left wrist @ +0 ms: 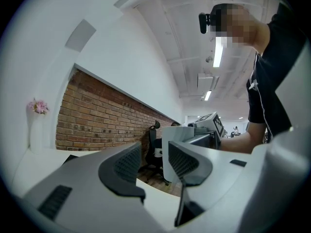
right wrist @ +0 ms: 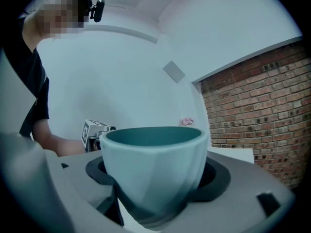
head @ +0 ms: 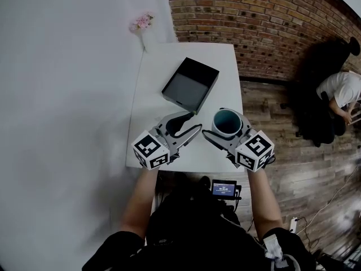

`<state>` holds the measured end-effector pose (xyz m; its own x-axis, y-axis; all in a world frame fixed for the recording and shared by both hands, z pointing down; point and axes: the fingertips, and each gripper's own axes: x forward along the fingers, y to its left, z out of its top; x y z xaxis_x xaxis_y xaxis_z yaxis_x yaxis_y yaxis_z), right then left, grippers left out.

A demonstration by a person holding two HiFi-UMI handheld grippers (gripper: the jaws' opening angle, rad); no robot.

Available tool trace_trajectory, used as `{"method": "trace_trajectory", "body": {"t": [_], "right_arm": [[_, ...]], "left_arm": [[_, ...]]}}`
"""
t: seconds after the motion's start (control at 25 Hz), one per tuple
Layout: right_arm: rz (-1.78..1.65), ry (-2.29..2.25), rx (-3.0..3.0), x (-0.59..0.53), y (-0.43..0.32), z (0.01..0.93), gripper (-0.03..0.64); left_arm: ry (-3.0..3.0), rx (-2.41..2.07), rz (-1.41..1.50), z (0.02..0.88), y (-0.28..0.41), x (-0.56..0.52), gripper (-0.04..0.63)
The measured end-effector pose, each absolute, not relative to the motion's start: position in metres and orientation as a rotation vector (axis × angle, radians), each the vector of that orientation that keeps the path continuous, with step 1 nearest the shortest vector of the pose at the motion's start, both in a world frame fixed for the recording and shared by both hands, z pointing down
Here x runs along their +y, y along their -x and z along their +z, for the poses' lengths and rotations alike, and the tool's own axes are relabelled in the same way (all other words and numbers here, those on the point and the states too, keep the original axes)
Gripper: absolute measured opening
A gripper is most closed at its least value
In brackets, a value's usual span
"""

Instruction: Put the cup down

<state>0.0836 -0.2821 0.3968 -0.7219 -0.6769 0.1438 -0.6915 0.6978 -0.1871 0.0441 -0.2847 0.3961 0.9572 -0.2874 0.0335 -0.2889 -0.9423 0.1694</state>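
Note:
A pale teal cup (head: pixel 227 123) with a darker inside stands upright between the jaws of my right gripper (head: pixel 228 127), over the front right part of the white table (head: pixel 169 66). In the right gripper view the cup (right wrist: pixel 153 169) fills the space between the dark pads (right wrist: pixel 216 176), which press on its sides. Whether its base touches the table I cannot tell. My left gripper (head: pixel 183 127) hangs just left of the cup, open, with nothing between its pads (left wrist: pixel 127 163). From the left gripper view the cup (left wrist: pixel 167 135) shows as a pale shape beyond the jaws.
A black open box (head: pixel 190 84) lies on the table behind both grippers. A small vase of pink flowers (head: pixel 142 24) stands at the far left corner against the white wall. Right of the table are a brick wall, wooden floor and a crouching person (head: pixel 341 92).

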Motion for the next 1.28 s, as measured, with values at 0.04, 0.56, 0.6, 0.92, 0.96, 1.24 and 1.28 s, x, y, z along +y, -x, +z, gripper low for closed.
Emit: {"method": "trace_trajectory", "body": {"t": [0.04,0.56,0.6,0.92,0.96,1.24,1.28], "right_arm": [[0.352,-1.145,-2.834,-0.284,-0.083,0.397,0.403],[0.267,-1.208,-2.774,-0.335,-0.099,0.410,0.403],[0.257,-1.214,-2.763,-0.342,-0.100,0.414,0.403],[0.260,-1.237,-2.752,-0.392,-0.107,0.430,0.403],[0.262,-1.240,-2.753,-0.398,-0.107,0.432,0.404],[0.270,-1.272,-2.753,-0.445,-0.110,0.445,0.403],[0.268,-1.275,-2.751,-0.453,-0.110,0.448,0.403]], "left_arm": [[-2.936,-0.434,0.014,0.397,-0.044,-0.286,0.176],[-2.939,-0.476,0.040,0.405,-0.041,-0.304,0.175],[-2.938,-0.474,0.044,0.406,-0.041,-0.305,0.175],[-2.932,-0.463,0.051,0.414,-0.044,-0.321,0.173],[-2.932,-0.465,0.052,0.415,-0.045,-0.324,0.173],[-2.946,-0.457,0.070,0.421,-0.047,-0.346,0.163],[-2.947,-0.456,0.067,0.422,-0.047,-0.349,0.161]]}}
